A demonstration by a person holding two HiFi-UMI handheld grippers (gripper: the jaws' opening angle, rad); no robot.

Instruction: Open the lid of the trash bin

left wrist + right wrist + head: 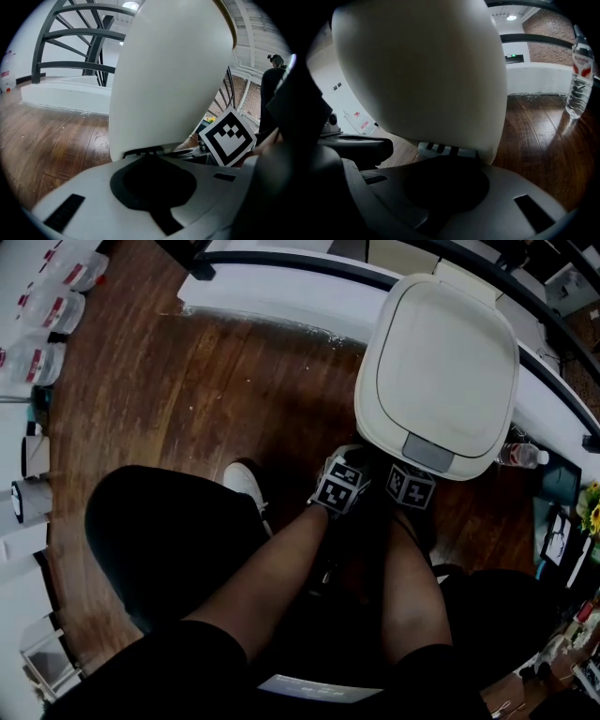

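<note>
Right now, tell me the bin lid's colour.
The lid is cream, its tab grey; head view shows best.

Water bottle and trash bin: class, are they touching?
Apart. In the right gripper view, wooden floor shows between the water bottle and the trash bin.

Dark wood floor (187,381); white curved ledge (281,292)
</note>
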